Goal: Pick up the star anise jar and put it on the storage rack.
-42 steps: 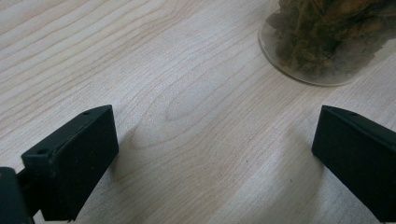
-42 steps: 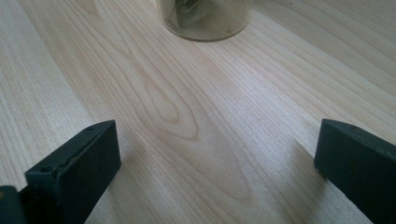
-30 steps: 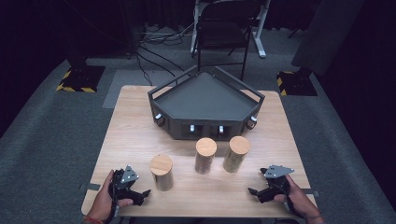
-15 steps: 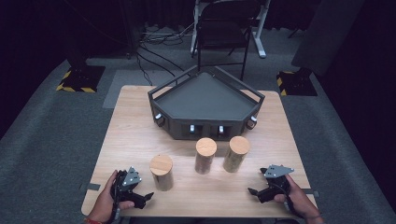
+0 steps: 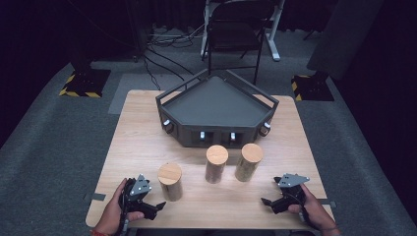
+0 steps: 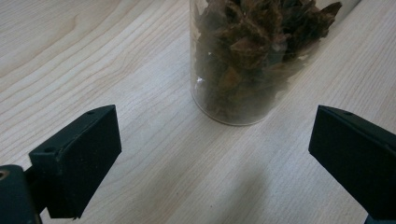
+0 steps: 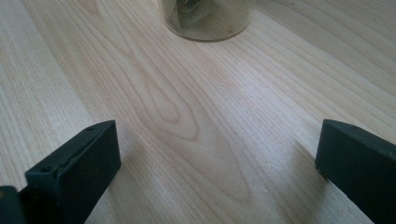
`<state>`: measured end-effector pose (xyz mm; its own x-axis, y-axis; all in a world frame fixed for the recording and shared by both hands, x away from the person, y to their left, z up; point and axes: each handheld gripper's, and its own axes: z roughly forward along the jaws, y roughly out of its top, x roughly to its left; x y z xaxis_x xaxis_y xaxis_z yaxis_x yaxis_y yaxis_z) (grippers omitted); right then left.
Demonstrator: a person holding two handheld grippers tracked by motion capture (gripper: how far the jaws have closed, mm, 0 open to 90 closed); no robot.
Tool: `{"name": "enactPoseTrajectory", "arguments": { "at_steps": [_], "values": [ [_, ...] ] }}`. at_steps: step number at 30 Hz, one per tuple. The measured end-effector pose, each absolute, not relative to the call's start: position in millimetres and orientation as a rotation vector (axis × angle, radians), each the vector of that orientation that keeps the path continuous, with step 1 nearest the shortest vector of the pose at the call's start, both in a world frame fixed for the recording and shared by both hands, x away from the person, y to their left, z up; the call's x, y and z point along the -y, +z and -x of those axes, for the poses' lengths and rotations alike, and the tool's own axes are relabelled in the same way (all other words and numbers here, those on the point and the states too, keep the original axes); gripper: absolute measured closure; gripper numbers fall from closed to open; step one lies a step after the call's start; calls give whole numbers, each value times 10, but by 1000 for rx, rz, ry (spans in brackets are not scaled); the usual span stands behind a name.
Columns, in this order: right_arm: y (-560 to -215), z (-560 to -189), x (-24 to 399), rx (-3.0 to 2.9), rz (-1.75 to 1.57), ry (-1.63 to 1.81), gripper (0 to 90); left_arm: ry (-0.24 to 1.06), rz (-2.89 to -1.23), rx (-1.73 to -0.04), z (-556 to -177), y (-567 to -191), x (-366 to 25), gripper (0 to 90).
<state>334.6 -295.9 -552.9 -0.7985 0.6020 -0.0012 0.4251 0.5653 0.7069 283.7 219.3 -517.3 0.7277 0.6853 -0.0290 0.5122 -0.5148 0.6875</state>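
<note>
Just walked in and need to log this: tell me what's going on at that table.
A person sits at a wooden table with a two-jaw gripper in each hand. Three clear jars with wooden lids stand in a row before a dark angular tray. The left gripper is open, close beside the left jar, which holds brown dried pieces, but not touching it. The right gripper is open too, low over the table, short of the right jar. The middle jar is untouched.

Left tool [image 5: 147,207] shifts slightly right along the surface's [image 5: 147,128] near edge, now closer to the left jar [image 5: 170,181], with the hand [image 5: 114,216] turned a bit inward. In the left gripper view that jar [image 6: 254,56] stands just ahead, between the wide-apart jaws. Right tool [image 5: 275,201] shows no visible shift.
</note>
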Motion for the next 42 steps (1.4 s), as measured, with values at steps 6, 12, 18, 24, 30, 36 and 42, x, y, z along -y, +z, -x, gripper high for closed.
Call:
{"name": "enactPoseTrajectory", "arguments": {
  "at_steps": [6, 12, 18, 24, 30, 36, 42],
  "values": [
    [-5529, -3346, 2959, -2557, -855, 1058, 0, 334, -2223, -912, -2830, -5142, -2159, 23],
    [-5529, -3346, 2959, -2557, -855, 1058, 0, 335, -2221, -907, -2829, -5126, -2132, 23],
    [-5529, -3347, 2959, -2558, -855, 1059, 0, 345, -2208, -903, -2831, -5099, -2089, 20],
    [-5529, -3350, 2955, -2558, -854, 1058, 0, 341, -2197, -895, -2849, -5078, -2044, 23],
    [-5529, -3351, 2953, -2558, -854, 1058, 0, 340, -2203, -867, -2872, -5060, -1974, 23],
    [-5529, -3352, 2952, -2558, -854, 1058, 0, 324, -2192, -848, -2911, -5044, -1891, 27],
    [-5529, -3352, 2951, -2558, -855, 1058, 0, 334, -2196, -832, -2957, -5039, -1836, 32]
  ]
}}
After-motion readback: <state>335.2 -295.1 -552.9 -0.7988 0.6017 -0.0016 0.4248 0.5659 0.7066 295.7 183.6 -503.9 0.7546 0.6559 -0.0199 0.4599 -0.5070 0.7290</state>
